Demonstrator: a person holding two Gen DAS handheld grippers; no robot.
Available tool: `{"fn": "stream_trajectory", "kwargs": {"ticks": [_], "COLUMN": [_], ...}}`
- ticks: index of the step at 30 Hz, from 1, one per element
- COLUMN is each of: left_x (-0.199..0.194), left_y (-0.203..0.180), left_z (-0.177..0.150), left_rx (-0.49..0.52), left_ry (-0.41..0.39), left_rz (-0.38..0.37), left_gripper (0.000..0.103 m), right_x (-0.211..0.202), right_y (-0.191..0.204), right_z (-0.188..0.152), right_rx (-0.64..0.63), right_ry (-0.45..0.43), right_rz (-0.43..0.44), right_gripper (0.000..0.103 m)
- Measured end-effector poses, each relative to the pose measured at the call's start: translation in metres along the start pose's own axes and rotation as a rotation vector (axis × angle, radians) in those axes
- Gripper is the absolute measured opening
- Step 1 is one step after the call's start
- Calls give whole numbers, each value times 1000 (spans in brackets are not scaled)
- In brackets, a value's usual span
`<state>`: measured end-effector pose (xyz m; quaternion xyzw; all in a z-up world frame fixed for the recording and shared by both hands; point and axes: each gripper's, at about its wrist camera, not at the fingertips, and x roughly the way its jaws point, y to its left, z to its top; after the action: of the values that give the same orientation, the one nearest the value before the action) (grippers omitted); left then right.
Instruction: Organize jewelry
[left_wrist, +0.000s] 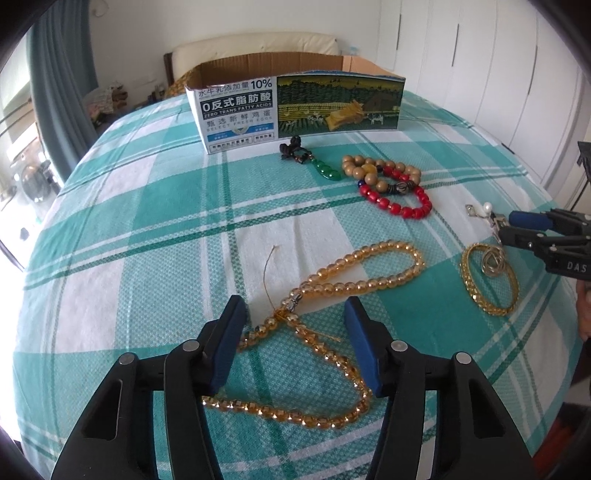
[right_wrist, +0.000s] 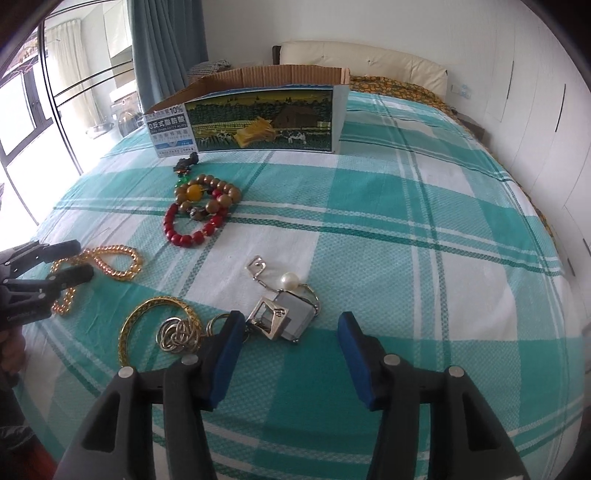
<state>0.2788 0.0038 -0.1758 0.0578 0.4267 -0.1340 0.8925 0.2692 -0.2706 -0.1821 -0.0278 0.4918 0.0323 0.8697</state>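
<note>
My left gripper (left_wrist: 295, 314) is open over a long amber bead necklace (left_wrist: 354, 269) on the checked cloth, also in the right wrist view (right_wrist: 110, 264). My right gripper (right_wrist: 291, 325) is open just short of a silver square pendant with a pearl (right_wrist: 284, 314). A gold bangle (right_wrist: 147, 317) with silver rings (right_wrist: 177, 334) lies to its left. Red bead bracelet (left_wrist: 402, 201), tan wooden bead bracelet (left_wrist: 365, 170) and a green jade pendant (left_wrist: 325, 171) lie near an open cardboard box (left_wrist: 295, 107).
The green and white checked cloth (right_wrist: 406, 258) covers the whole surface. The box stands at the far side. A bed headboard (right_wrist: 362, 61), white wardrobe doors (left_wrist: 498, 66) and a curtain (left_wrist: 59, 74) lie beyond.
</note>
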Motion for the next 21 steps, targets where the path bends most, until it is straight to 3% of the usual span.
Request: {"fn": "stream_trajectory", "kwargs": {"ticks": [6,8,11,14,17,21], "left_x": [-1,0,1,1,-2,-14], "left_y": [-10,-10,-7,-4,1,7], "left_z": [2,3,4,4,3,1], "left_rx": [7,-4,-31,-60,-108,-178], "left_ry": [-8,-8,-8,-10,-16,-34], "left_rz": [-20,-26,-41,-59,-86,-151], "left_gripper": [14,8,6,6,5,5], "right_x": [-7,-3,6,10,3,-26], "right_y": [0,0,7,22,12,-7], "right_z": [-10,-5,5,9,6,6], "right_rx": [122,154,145,24,57,131], "right_ry": [-10,-27,-28,-18,-18,-90], "right_rz": [35,26,1,-61,-18,57], "right_gripper": [57,57,54,32,31,31]}}
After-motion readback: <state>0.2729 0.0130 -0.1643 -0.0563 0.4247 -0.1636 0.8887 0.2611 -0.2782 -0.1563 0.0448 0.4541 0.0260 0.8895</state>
